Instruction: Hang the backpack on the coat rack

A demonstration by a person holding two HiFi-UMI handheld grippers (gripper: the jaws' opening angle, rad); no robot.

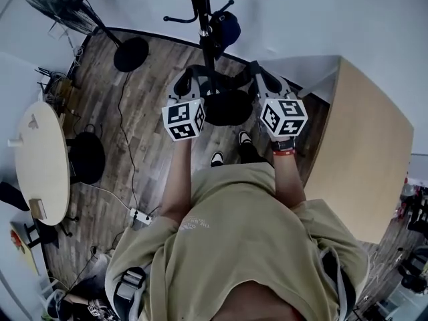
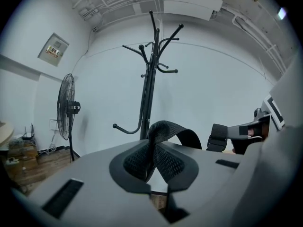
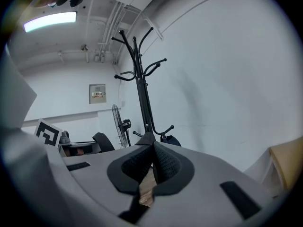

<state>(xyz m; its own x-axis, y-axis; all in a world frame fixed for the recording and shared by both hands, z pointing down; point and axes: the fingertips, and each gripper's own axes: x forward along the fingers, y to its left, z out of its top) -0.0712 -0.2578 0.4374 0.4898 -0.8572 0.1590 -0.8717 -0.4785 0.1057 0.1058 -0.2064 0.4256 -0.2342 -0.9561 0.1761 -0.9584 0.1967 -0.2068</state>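
Left gripper (image 2: pixel 154 163) clamped tight on black woven strap (image 2: pixel 164 129); right gripper (image 3: pixel 152 168) pinches strap too. Black fabric backpack (image 1: pixel 227 108) hangs between both, near tall black metal coat rack (image 2: pixel 149 79), not yet hooked.

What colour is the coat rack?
The coat rack is black; left gripper view shows it best.

Cool, even light, a glaring ceiling lamp (image 3: pixel 49 21), and dark, fisheye-warped edges.

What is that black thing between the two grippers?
That is the backpack. It hangs there because the left gripper and the right gripper are each shut on a strap. The head view shows it.
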